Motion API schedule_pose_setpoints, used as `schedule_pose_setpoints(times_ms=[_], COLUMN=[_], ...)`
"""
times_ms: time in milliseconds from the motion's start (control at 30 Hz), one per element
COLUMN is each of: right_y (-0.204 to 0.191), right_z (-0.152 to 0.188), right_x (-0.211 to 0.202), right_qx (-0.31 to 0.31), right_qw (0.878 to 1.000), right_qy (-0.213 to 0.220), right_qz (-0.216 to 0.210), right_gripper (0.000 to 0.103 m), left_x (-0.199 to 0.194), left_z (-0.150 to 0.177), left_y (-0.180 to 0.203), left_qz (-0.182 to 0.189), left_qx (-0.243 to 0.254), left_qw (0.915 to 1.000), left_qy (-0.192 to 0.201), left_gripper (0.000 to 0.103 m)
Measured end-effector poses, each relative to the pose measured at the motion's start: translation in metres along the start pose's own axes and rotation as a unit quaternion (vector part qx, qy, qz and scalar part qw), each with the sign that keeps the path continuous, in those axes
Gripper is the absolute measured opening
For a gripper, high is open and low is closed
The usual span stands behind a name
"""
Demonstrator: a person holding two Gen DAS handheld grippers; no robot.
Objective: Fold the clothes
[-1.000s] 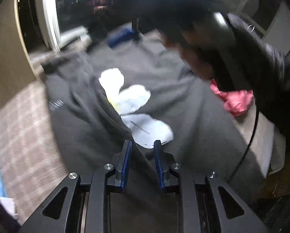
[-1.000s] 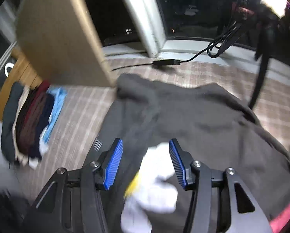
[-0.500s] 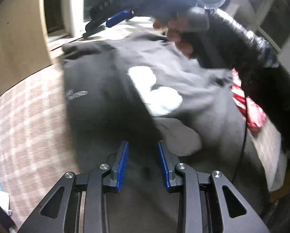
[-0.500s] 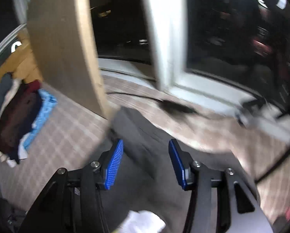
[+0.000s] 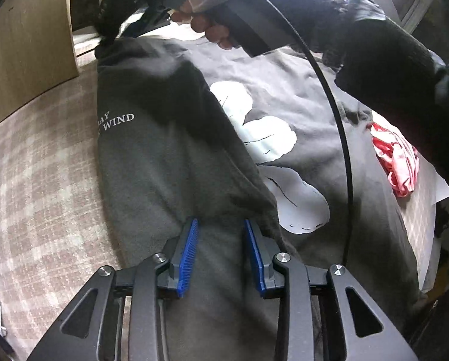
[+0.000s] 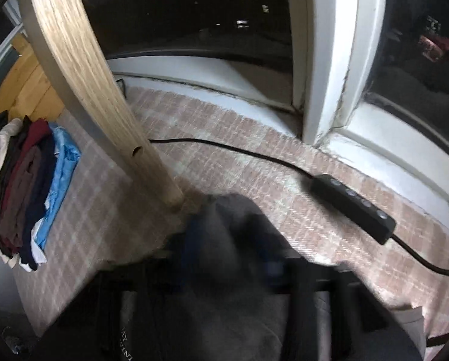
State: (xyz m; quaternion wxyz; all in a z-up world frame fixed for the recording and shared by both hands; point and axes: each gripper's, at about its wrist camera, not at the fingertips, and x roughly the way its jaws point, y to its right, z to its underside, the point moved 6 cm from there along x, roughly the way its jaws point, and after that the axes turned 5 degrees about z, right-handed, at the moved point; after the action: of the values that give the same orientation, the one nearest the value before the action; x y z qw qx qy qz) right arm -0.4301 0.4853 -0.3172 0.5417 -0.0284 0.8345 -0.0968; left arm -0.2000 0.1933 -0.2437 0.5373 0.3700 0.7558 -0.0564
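A dark grey sweatshirt (image 5: 152,162) with a white print (image 5: 266,141) and small white lettering lies spread on the plaid bed cover (image 5: 38,186). Its left side is folded over the middle. My left gripper (image 5: 221,240) is open, its blue pads low over the near hem, holding nothing. In the left wrist view my right gripper (image 5: 152,21), held in a hand, is at the sweatshirt's far corner. In the right wrist view the right gripper (image 6: 227,258) is blurred; grey cloth (image 6: 224,231) lies between its fingers, and I cannot tell whether it is clamped.
A stack of folded clothes (image 6: 26,198) sits at the left on the cover. A black power strip (image 6: 354,207) with its cable lies near the window sill. A wooden board (image 6: 83,72) stands at the far left. A red garment (image 5: 396,162) lies at the right.
The right gripper has travelled to the sweatshirt's far corner and dropped onto the cloth. The left gripper has come down closer over the near hem and its jaws have widened.
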Motion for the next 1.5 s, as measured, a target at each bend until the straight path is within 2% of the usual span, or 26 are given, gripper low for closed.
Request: schedule_pose_setpoints(times_ms=[67, 200, 233, 267, 300, 367, 467, 567, 600, 667, 733, 767, 867, 933, 1000, 1067, 1133, 1200, 1233, 1300, 1367, 1433, 1500], right_y=[0.003, 0.020, 0.020, 0.020, 0.018, 0.011, -0.007, -0.024, -0.022, -0.014, 0.000, 0.004, 0.001, -0.011, -0.025, -0.046, -0.065, -0.078, -0.079, -0.071, -0.052, -0.052, -0.070], right_z=[-0.003, -0.011, -0.009, -0.006, -0.003, 0.004, 0.027, 0.055, 0.059, 0.062, 0.058, 0.060, 0.075, 0.099, 0.111, 0.141, 0.159, 0.179, 0.187, 0.190, 0.187, 0.191, 0.209], right_x=[-0.007, -0.016, -0.013, -0.010, -0.016, -0.035, -0.067, -0.063, -0.051, -0.024, -0.024, -0.032, -0.067, -0.092, -0.109, -0.108, -0.102, -0.092, -0.079, -0.070, -0.079, -0.104, -0.126], right_qx=[0.009, 0.029, 0.030, 0.031, 0.028, 0.014, 0.000, -0.032, -0.036, -0.039, -0.018, -0.002, 0.019, 0.005, -0.008, -0.025, -0.040, -0.071, -0.089, -0.090, -0.045, -0.029, -0.035], right_qw=[1.000, 0.996, 0.997, 0.998, 0.998, 0.997, 0.997, 0.997, 0.998, 0.997, 0.995, 0.996, 0.997, 0.997, 0.997, 0.997, 0.997, 0.997, 0.996, 0.996, 0.998, 0.999, 0.999], right_qy=[0.020, 0.067, 0.050, 0.030, 0.033, 0.054, 0.079, 0.065, 0.048, 0.024, 0.035, 0.042, 0.071, 0.079, 0.073, 0.051, 0.023, -0.002, -0.015, -0.011, -0.005, 0.017, 0.021], right_qz=[-0.009, 0.044, 0.043, 0.040, 0.041, 0.045, 0.022, 0.011, 0.029, 0.065, 0.090, 0.079, 0.031, 0.008, -0.019, -0.046, -0.060, -0.042, -0.013, 0.004, 0.038, 0.036, 0.016], right_gripper=[0.006, 0.009, 0.010, 0.015, 0.019, 0.020, 0.020, 0.019, 0.019, 0.017, 0.017, 0.017, 0.019, 0.019, 0.019, 0.019, 0.019, 0.019, 0.019, 0.014, 0.016, 0.019, 0.020], left_x=[-0.001, 0.006, 0.006, 0.006, 0.006, 0.008, 0.011, 0.014, 0.016, 0.016, 0.001, -0.013, -0.065, -0.083, -0.088, -0.079, -0.064, -0.049, -0.041, -0.031, -0.043, -0.070, -0.092], left_z=[-0.002, -0.007, -0.007, -0.006, -0.006, -0.007, -0.008, -0.008, -0.007, -0.006, -0.002, 0.000, 0.008, 0.018, 0.029, 0.037, 0.046, 0.059, 0.068, 0.084, 0.094, 0.104, 0.117], left_y=[0.002, 0.009, 0.010, 0.011, 0.013, 0.014, 0.018, 0.024, 0.026, 0.028, 0.029, 0.027, 0.017, 0.012, 0.015, 0.025, 0.035, 0.042, 0.041, 0.040, 0.043, 0.049, 0.056], left_qz=[0.000, -0.005, -0.005, -0.005, -0.006, -0.004, 0.005, 0.006, 0.000, -0.013, 0.007, 0.014, 0.015, 0.008, 0.012, 0.020, 0.028, 0.039, 0.043, 0.047, 0.047, 0.050, 0.055], left_qx=[0.006, 0.021, 0.023, 0.026, 0.029, 0.031, 0.035, 0.048, 0.055, 0.054, 0.028, 0.016, -0.014, -0.025, -0.025, -0.014, -0.001, 0.008, 0.003, -0.010, -0.011, -0.006, -0.004], left_qw=[1.0000, 0.9998, 0.9997, 0.9996, 0.9995, 0.9995, 0.9993, 0.9988, 0.9984, 0.9985, 0.9995, 0.9997, 0.9991, 0.9987, 0.9989, 0.9995, 0.9996, 0.9990, 0.9984, 0.9970, 0.9971, 0.9977, 0.9977], left_qy=[0.003, 0.007, 0.007, 0.007, 0.007, 0.007, 0.009, 0.011, 0.011, 0.002, -0.014, -0.007, 0.036, 0.043, 0.037, 0.022, -0.002, -0.021, -0.036, -0.060, -0.058, -0.045, -0.039], left_gripper=[0.037, 0.047, 0.050, 0.051, 0.053, 0.054, 0.066, 0.076, 0.078, 0.074, 0.040, 0.037, 0.038, 0.036, 0.035, 0.026, 0.022, 0.022, 0.022, 0.021, 0.021, 0.021, 0.021])
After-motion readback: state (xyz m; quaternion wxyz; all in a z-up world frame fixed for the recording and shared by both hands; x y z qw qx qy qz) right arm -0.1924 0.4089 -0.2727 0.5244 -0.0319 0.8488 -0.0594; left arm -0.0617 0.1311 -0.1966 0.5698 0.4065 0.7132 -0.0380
